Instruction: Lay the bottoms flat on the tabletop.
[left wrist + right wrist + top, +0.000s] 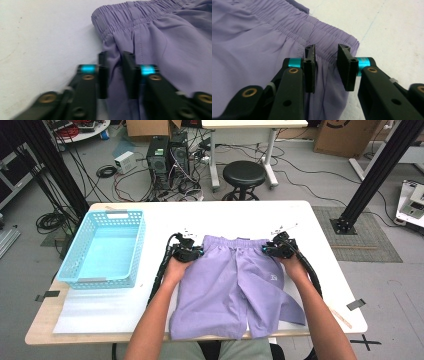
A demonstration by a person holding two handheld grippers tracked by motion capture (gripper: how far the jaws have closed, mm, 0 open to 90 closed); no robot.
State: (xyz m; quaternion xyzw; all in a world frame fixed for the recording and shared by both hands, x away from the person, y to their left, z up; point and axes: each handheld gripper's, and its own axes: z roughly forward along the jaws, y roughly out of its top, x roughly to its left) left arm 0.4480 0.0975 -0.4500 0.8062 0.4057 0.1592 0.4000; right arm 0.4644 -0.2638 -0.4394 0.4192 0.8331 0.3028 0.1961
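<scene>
pinching purple shorts (235, 285) in left claw (115, 75); right claw (327, 67) narrow, small white logo unreadable.

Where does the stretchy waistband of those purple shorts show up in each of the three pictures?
High view: the waistband runs along the far edge of the purple shorts, mid-table, between the two hand-held grippers.
Left gripper view: upper middle to upper right, slanting up to the top edge, above the jaws.
Right gripper view: a band from upper left down to its corner at centre right.
Shared landmark: the white table beside the waistband's corners.
</scene>
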